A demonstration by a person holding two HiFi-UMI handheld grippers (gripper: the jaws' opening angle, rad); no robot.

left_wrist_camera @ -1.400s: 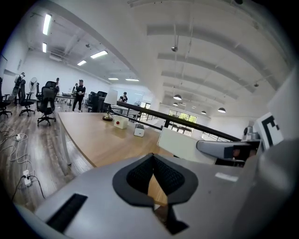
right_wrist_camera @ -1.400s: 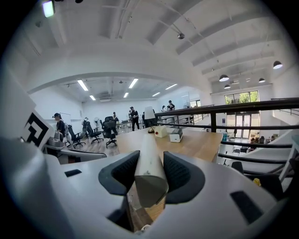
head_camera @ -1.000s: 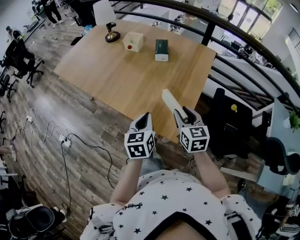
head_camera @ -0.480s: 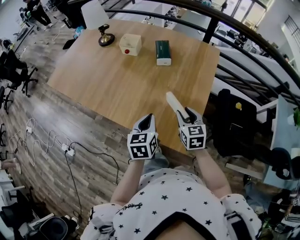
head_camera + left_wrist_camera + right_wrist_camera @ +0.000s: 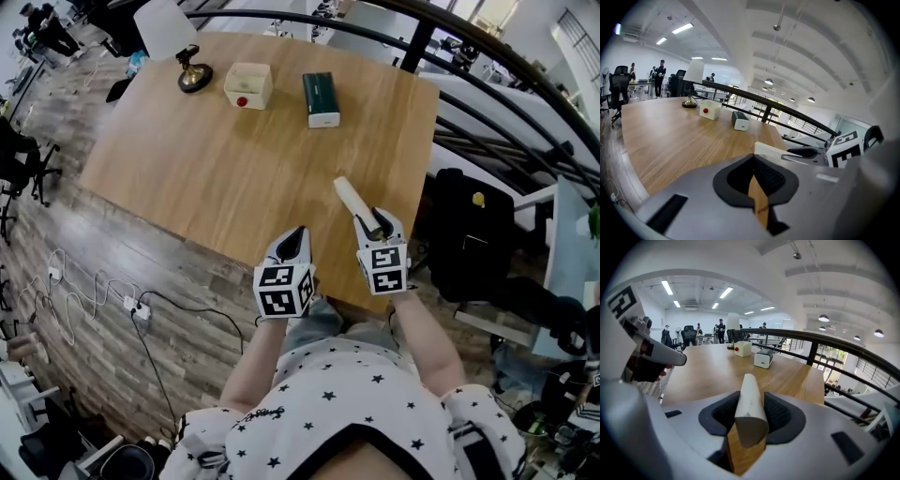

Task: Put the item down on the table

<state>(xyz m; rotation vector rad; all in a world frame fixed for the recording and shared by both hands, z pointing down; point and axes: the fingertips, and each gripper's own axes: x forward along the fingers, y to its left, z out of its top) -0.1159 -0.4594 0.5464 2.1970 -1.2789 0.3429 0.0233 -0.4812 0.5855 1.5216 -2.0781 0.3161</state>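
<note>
My right gripper (image 5: 373, 225) is shut on a cream-white rounded bar (image 5: 349, 197) that sticks forward out of the jaws over the near right part of the wooden table (image 5: 216, 178). In the right gripper view the bar (image 5: 750, 401) sits clamped between the black pads (image 5: 780, 414), a little above the tabletop. My left gripper (image 5: 296, 236) hovers beside it at the table's near edge, its tips together and nothing held. The left gripper view shows the closed jaws (image 5: 753, 161) and, to their right, the bar (image 5: 768, 149).
At the far side of the table stand a desk lamp (image 5: 192, 70), a cream box with a red button (image 5: 247, 85) and a dark green box (image 5: 320, 98). A black railing (image 5: 422, 37) runs behind; a black chair (image 5: 464, 234) sits to the right. Cables (image 5: 131, 305) lie on the floor.
Both grippers have moved forward and lower toward the table's near edge. The bar stays clamped in the right gripper and now hangs over the tabletop.
</note>
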